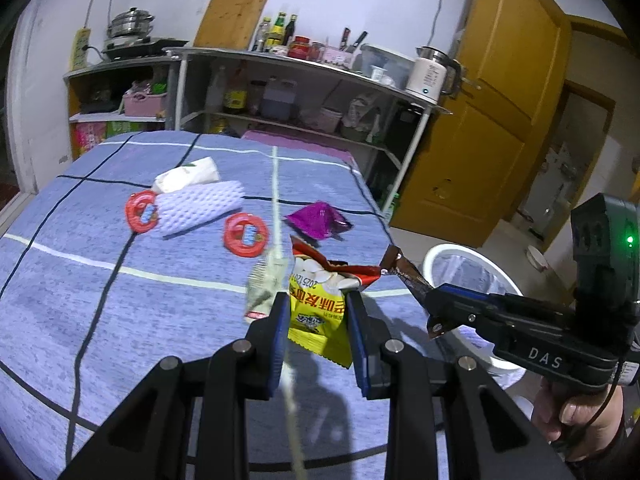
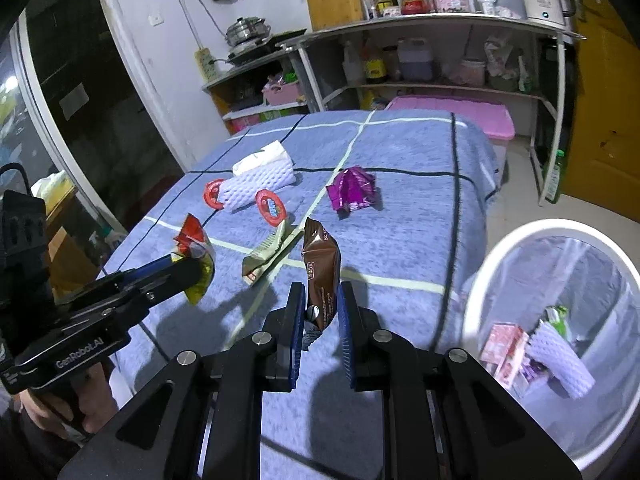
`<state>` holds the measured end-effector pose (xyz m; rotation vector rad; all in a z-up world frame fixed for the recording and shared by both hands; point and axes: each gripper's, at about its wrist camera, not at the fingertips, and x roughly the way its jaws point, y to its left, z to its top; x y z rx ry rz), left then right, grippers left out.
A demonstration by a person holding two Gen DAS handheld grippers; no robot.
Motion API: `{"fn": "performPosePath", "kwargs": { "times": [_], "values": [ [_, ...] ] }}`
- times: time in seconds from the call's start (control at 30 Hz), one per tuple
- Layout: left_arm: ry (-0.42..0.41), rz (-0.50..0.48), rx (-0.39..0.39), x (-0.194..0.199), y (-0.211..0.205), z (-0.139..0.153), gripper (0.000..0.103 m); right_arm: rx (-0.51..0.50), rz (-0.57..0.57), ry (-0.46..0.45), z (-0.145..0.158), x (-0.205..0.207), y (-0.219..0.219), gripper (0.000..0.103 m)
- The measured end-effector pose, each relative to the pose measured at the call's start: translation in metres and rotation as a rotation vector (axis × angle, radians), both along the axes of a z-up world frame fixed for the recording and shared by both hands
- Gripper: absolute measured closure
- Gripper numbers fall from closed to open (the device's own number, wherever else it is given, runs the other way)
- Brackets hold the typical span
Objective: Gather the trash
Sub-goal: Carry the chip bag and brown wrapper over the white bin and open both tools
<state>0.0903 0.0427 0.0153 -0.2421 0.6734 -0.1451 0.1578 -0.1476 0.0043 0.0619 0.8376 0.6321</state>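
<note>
Left gripper (image 1: 318,312): black linkage arms, blue ribbed pads, jaws drawn close and pinching a yellow-and-red snack packet (image 1: 320,304). Glossy crinkled film, torn top flared above the pads, lower corner hanging beneath them. Packet is clear of the cloth.

Right gripper (image 2: 318,312): same build, jaws nearly together, clamped on a brown wrapper (image 2: 320,268). Shiny foil, standing upright between the pads, its lower end hidden behind them. In the left wrist view this wrapper pokes up and left from the gripper's tip, close beside the snack packet's torn edge. A hand (image 1: 580,412) holds the gripper's grip, cut off by the frame edge.

Desk (image 2: 400,240) covered in a nubbly blue cloth with black and pale grid lines. Just beyond the jaws lies a crumpled cream-and-green wrapper (image 2: 266,258), blurred in the left view. Farther on, two red ring-shaped lids (image 2: 271,208), flat on the cloth, one partly tucked under a white foam mesh sleeve (image 2: 260,186). Behind the sleeve, a white tissue pack (image 2: 262,156). To the right, apart from these, a crumpled purple foil packet (image 2: 352,190).

Off the desk's right edge, low down: a round white bin (image 2: 496,256) with a clear liner, holding a pink carton, another foam sleeve and small scraps hard to make out.

Far back: metal shelving (image 2: 440,24) with bottles, kettle, steamer pot; labels unreadable.
</note>
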Motion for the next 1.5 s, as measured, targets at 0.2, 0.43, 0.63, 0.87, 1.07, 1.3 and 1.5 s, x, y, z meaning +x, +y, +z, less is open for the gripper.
{"fn": "performPosePath", "kwargs": {
  "times": [0.2, 0.43, 0.63, 0.87, 1.07, 1.3, 1.5],
  "values": [
    [-0.002, -0.045, 0.006, -0.002, -0.024, 0.004, 0.073, 0.014, -0.035, -0.019, 0.006, -0.014, -0.026, 0.086],
    [0.004, -0.103, 0.014, 0.002, -0.055, 0.005, 0.073, 0.021, -0.083, -0.027, 0.009, -0.023, -0.054, 0.086],
    [0.010, -0.153, 0.019, 0.009, -0.083, 0.005, 0.073, 0.025, -0.137, -0.034, 0.010, -0.025, -0.082, 0.086],
    [0.012, -0.212, 0.021, 0.016, -0.114, 0.006, 0.073, 0.026, -0.195, -0.034, 0.009, -0.025, -0.114, 0.086],
    [0.017, -0.261, 0.026, 0.022, -0.140, 0.005, 0.073, 0.028, -0.241, -0.028, 0.004, -0.025, -0.138, 0.086],
    [0.027, -0.304, 0.030, 0.029, -0.163, 0.002, 0.073, 0.033, -0.287, -0.015, -0.002, -0.022, -0.163, 0.086],
    [0.042, -0.335, 0.036, 0.039, -0.179, -0.003, 0.073, 0.036, -0.319, 0.004, -0.009, -0.019, -0.178, 0.086]
  ]
}}
